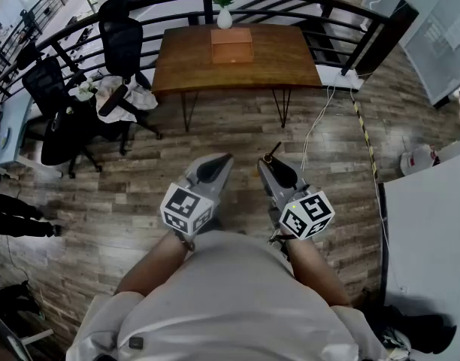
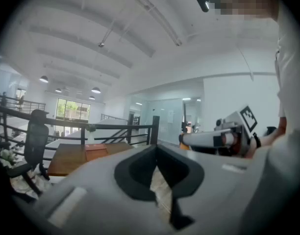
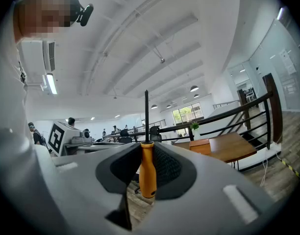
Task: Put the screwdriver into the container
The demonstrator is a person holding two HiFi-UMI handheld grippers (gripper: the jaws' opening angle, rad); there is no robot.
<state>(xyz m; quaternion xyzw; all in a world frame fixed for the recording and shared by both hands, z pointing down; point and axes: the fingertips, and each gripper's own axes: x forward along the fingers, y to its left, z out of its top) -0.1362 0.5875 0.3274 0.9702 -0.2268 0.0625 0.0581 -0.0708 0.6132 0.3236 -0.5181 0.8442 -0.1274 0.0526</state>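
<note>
The person's shirt (image 1: 237, 307) fills the bottom of the head view, with both grippers held just above it over the floor (image 1: 125, 201). The right gripper (image 3: 146, 148) has its fingers clenched on the screwdriver (image 3: 148, 173) by its orange handle. The tool's long axis runs vertically in the right gripper view, crosswise to the fingers, with the shaft at the top. The left gripper (image 2: 156, 148) has its fingers together on nothing. The likely container, an orange-brown box (image 1: 231, 45), sits on the table (image 1: 282, 59) at the frame's top centre, well apart and straight ahead. The loaded right gripper must travel forward and slightly left to reach it.
</note>
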